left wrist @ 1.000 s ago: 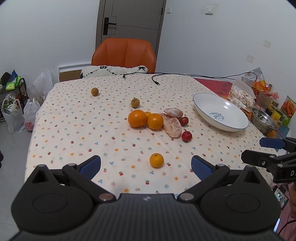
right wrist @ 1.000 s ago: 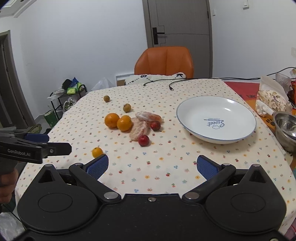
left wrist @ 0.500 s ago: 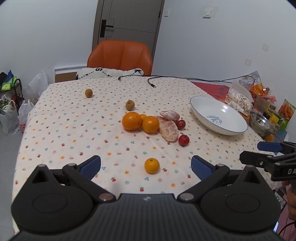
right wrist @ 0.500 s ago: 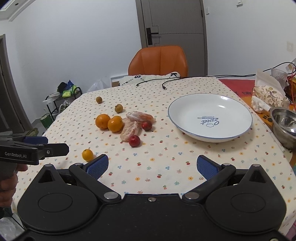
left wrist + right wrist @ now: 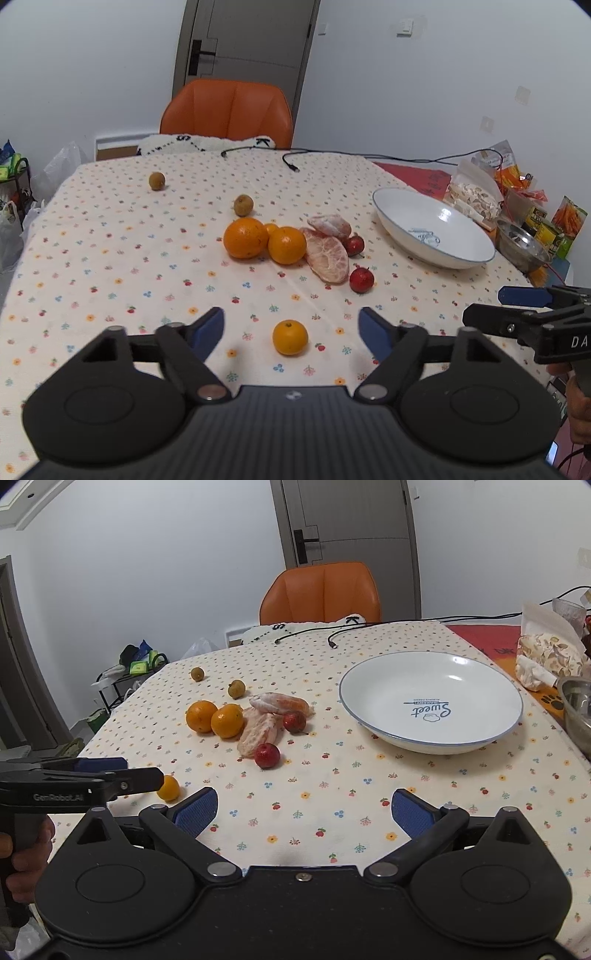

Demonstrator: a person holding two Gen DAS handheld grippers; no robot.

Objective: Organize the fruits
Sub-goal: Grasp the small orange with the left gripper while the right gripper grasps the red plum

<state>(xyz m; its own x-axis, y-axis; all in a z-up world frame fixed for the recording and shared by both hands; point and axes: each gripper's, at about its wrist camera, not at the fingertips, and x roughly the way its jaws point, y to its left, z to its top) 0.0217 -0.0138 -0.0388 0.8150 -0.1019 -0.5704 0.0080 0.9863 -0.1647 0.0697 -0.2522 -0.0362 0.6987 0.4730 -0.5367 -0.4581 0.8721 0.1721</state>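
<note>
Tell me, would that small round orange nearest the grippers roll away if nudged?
Probably: the small round orange sits free on the flat flowered tablecloth, touching nothing. Its skin looks smooth, so the open left gripper might slip unless it closes squarely.

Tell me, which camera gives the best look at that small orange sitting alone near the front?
The left wrist view: the small orange sits whole and unobstructed between the open left gripper's fingers. In the right wrist view it lies at the left, partly hidden behind the left gripper's finger.
</note>
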